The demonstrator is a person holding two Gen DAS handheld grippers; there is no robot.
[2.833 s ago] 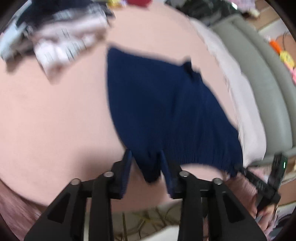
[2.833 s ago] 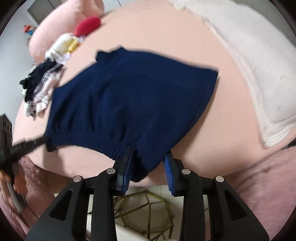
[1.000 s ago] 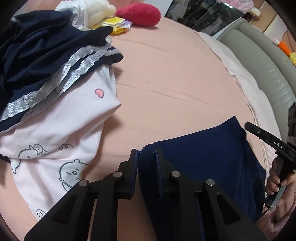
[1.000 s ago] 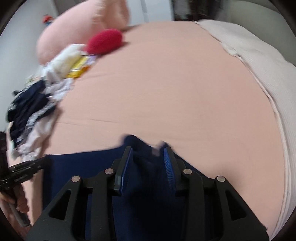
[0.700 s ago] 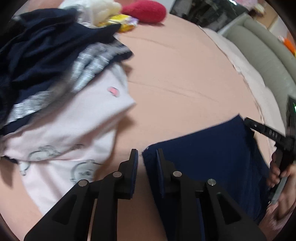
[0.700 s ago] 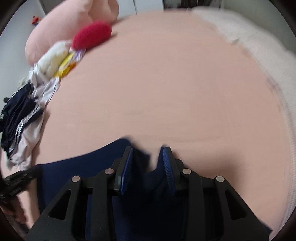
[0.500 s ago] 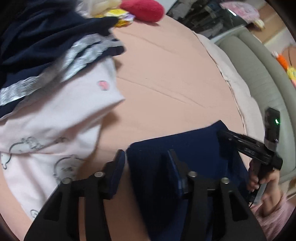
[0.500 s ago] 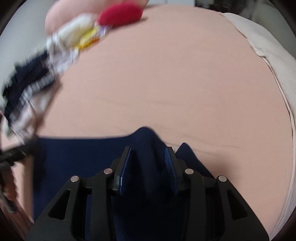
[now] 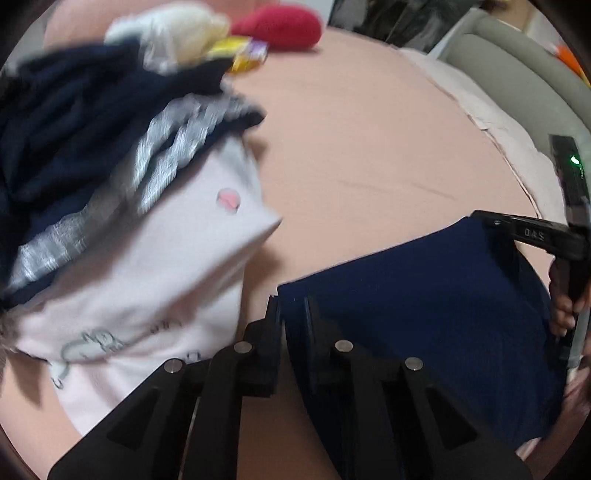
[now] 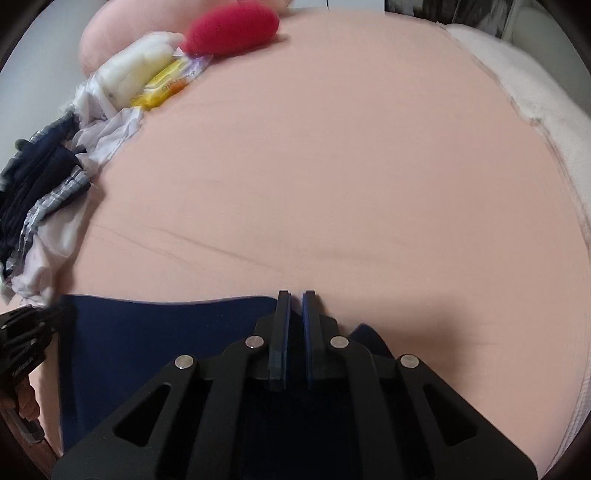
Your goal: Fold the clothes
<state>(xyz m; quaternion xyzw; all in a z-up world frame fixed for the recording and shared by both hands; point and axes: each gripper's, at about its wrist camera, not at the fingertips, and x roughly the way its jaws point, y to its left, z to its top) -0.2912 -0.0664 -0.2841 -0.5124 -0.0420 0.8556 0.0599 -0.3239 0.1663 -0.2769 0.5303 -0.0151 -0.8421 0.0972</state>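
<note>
Navy garment (image 9: 436, 302) lies flat on the pink bed (image 9: 362, 155), at the near edge, folded to a rectangle; far edge runs straight across in the right wrist view (image 10: 166, 332)

Left claw (image 9: 293, 314): jaws narrow and opening; the garment's far-left corner sits between them, pads close on either side of the cloth edge. Whether the pads press the cloth cannot be told for sure; it looks pinched

Right claw (image 10: 296, 306): jaws almost together, only a thin slit between the blue pads. Tips sit at the garment's far edge, over the cloth; no cloth seen in the slit itself. From the left wrist view the same claw (image 9: 491, 221) reaches in from the right at the garment's far-right corner, a hand (image 9: 565, 306) on its handle

Left of the garment, just beside it: pile of clothes (image 9: 122, 229), a white printed piece low, dark navy with silver trim on top. Same pile at left edge in the right wrist view (image 10: 40, 199)

Far side of bed: red cushion (image 10: 231, 29), a yellow packet (image 10: 164, 83) and a white bundle (image 10: 136, 74) near it

Grey headboard (image 9: 524, 77) along the right
</note>
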